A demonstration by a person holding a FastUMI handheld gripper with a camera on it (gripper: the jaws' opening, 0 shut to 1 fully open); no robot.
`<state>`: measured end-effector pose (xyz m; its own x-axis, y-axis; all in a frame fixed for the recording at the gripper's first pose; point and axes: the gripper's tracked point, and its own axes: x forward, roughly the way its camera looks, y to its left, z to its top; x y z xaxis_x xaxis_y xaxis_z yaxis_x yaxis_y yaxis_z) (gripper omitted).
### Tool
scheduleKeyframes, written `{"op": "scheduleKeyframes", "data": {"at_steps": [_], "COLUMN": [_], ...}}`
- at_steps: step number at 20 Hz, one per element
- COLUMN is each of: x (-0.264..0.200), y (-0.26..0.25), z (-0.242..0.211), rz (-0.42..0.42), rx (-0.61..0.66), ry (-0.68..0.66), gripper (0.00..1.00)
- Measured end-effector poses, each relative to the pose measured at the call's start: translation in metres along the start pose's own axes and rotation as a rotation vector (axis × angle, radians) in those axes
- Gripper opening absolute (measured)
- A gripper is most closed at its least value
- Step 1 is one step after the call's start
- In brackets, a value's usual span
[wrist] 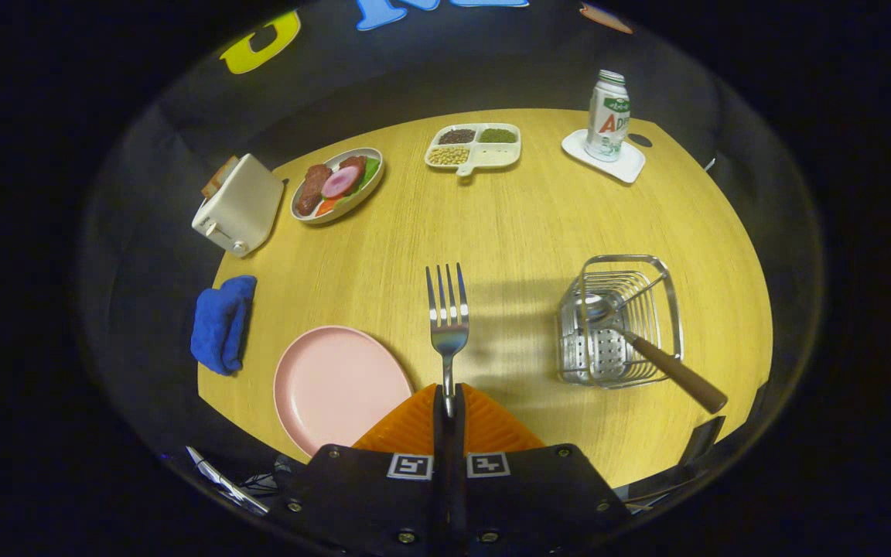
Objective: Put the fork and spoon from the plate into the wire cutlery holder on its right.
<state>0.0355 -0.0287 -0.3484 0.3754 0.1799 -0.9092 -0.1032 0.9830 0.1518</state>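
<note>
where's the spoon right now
The spoon already sits in the wire holder, right of the pink plate; the gripper grips the fork.

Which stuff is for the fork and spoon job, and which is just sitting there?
For the job: fork held between the shut fingers, spoon in the wire cutlery holder, pink plate.
Just sitting: toaster, blue cloth, food plate, divided dish, bottle.

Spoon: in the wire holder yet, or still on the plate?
In. The spoon leans in the wire cutlery holder, bowl down, handle sticking out over the rim. The gripper is shut on the fork.
</note>
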Motion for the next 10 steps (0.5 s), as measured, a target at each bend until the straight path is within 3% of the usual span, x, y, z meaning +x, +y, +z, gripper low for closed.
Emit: {"op": "scheduleKeyframes", "data": {"at_steps": [10], "x": [-0.016], "y": [-0.074], "z": [0.003], "rz": [-0.057], "rx": [0.060], "ry": [0.071], "gripper": [0.02]}}
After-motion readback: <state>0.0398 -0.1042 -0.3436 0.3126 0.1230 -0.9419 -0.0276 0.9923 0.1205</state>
